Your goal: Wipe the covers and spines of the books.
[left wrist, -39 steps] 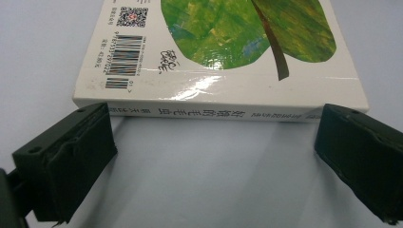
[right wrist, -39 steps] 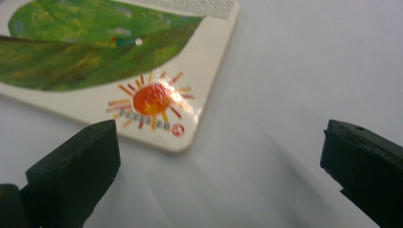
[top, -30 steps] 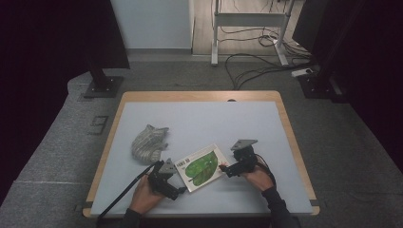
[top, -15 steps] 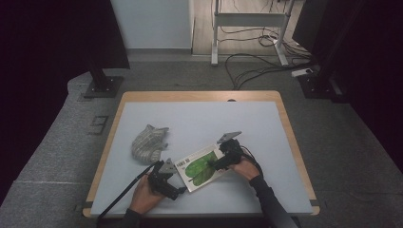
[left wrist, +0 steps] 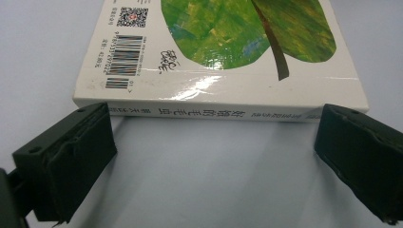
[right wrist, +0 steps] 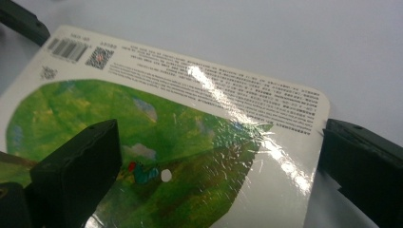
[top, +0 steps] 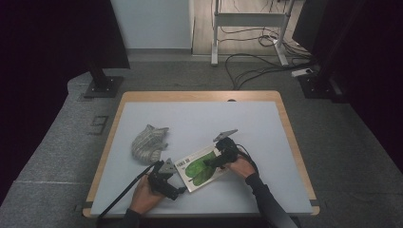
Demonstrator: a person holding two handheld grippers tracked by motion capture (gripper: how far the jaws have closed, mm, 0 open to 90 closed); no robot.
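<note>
A thin picture book (top: 197, 168) with a big green leaf on its white cover lies flat near the table's front edge. My left gripper (top: 179, 191) is at the book's near-left corner. In the left gripper view it (left wrist: 216, 121) is open, its jaws wide apart, with the book's spine (left wrist: 223, 113) just ahead between the tips. My right gripper (top: 210, 162) hangs over the book's right part, open. In the right gripper view (right wrist: 223, 130) one jaw stands over the glossy cover (right wrist: 180, 142) and the other just past its rounded corner.
A crumpled grey striped cloth (top: 148, 142) lies left of the book, a little farther back. The white table top has a wooden rim (top: 199, 96). Cables trail from both grippers toward the front edge. Stands and cables sit on the floor beyond.
My right gripper has moved left, from the book's right edge to above its cover. The left gripper and the book have stayed put.
</note>
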